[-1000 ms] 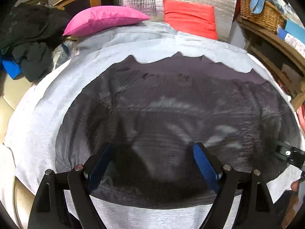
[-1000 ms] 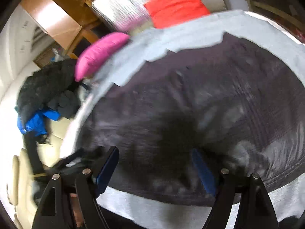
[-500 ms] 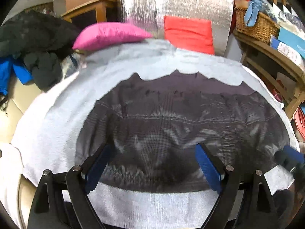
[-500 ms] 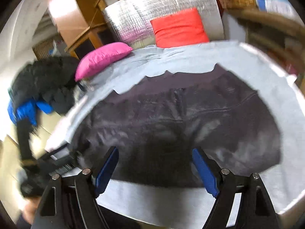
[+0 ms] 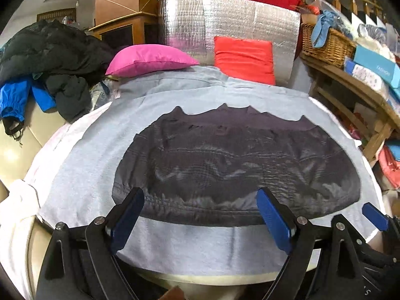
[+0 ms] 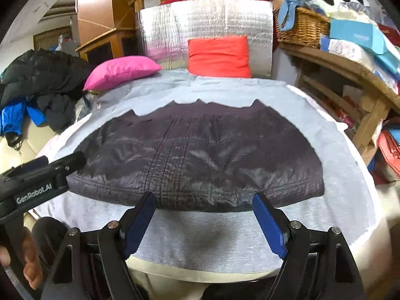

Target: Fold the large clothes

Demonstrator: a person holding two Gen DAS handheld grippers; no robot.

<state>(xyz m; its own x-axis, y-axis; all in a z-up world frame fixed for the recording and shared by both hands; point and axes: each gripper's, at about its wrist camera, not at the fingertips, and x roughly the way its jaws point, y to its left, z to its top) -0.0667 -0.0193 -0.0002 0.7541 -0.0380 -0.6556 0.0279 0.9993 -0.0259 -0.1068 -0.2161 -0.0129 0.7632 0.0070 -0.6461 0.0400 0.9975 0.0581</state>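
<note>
A dark grey padded garment (image 5: 235,165) (image 6: 200,157) lies folded flat on a light grey cloth (image 5: 82,165) (image 6: 345,155) that covers the table. My left gripper (image 5: 200,215) is open above the garment's near edge with nothing between its blue pads. Over the near edge further right, my right gripper (image 6: 203,216) is open too and holds nothing. One blue pad of the right gripper (image 5: 375,216) shows at the lower right of the left wrist view. The left gripper's black body (image 6: 40,175) and a hand (image 6: 27,257) show at the left of the right wrist view.
A pink pillow (image 5: 150,58) and a red cushion (image 5: 243,58) lie at the table's far end against a silver foil panel (image 5: 225,22). Dark and blue clothes (image 5: 45,60) are heaped on the cream sofa at left. Wooden shelves with a wicker basket (image 5: 325,43) stand at right.
Both grippers have pulled back and risen from the garment, which now lies wholly in view on the cloth. The right wrist view has rolled level.
</note>
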